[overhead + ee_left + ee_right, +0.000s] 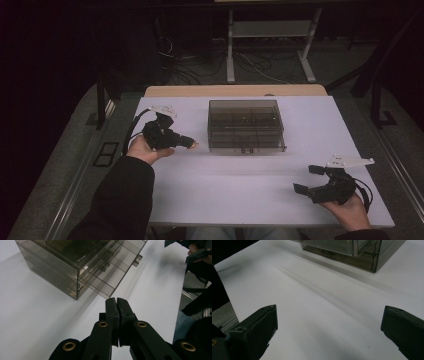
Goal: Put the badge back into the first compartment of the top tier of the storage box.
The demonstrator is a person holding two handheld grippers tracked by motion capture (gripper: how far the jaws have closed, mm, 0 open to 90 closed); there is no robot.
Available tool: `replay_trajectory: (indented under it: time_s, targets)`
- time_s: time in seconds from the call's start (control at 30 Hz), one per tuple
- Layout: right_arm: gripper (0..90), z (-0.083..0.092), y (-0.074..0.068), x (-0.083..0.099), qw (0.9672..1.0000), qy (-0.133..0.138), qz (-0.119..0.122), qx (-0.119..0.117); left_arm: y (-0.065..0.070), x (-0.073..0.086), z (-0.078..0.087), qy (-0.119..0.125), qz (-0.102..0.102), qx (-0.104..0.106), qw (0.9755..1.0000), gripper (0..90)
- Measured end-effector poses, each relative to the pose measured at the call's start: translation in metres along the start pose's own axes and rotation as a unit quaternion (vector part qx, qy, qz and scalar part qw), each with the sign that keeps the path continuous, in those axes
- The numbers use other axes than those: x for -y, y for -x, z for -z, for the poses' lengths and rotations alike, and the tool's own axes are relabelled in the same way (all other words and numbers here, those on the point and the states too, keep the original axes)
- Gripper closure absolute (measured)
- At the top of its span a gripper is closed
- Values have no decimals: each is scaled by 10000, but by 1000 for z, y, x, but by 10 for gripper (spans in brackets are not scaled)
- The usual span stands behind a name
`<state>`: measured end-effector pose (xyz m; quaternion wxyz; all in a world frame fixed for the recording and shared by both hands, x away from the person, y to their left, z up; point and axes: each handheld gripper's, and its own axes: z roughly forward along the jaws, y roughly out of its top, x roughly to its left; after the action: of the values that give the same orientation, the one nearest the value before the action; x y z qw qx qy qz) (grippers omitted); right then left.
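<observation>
Smoked clear drawer box [246, 125] stands on the white table [240, 195], toward its far edge; drawer fronts with small knobs face the person. Left gripper [191, 144] held just left of the box's front left corner, tips pointing at it but apart from it; jaws pressed together, nothing between them. Right gripper [309, 179] held well apart from the box, off its front right corner toward the table's near edge; jaws spread wide, empty.
</observation>
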<state>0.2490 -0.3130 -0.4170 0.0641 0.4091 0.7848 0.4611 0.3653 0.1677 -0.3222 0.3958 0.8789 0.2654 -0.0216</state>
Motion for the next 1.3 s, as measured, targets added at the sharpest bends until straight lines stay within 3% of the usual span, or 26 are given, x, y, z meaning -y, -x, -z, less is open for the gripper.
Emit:
replay_trajectory:
  time_s: [0.7, 1.3]
  targets:
    - [3, 1, 0, 0, 10000, 14, -15, 3, 8, -31, -1, 75, -246, 11, 9997, 882]
    - [3, 1, 0, 0, 10000, 5, -32, -2, 11, -53, -10, 127, -324, -13, 9994, 882]
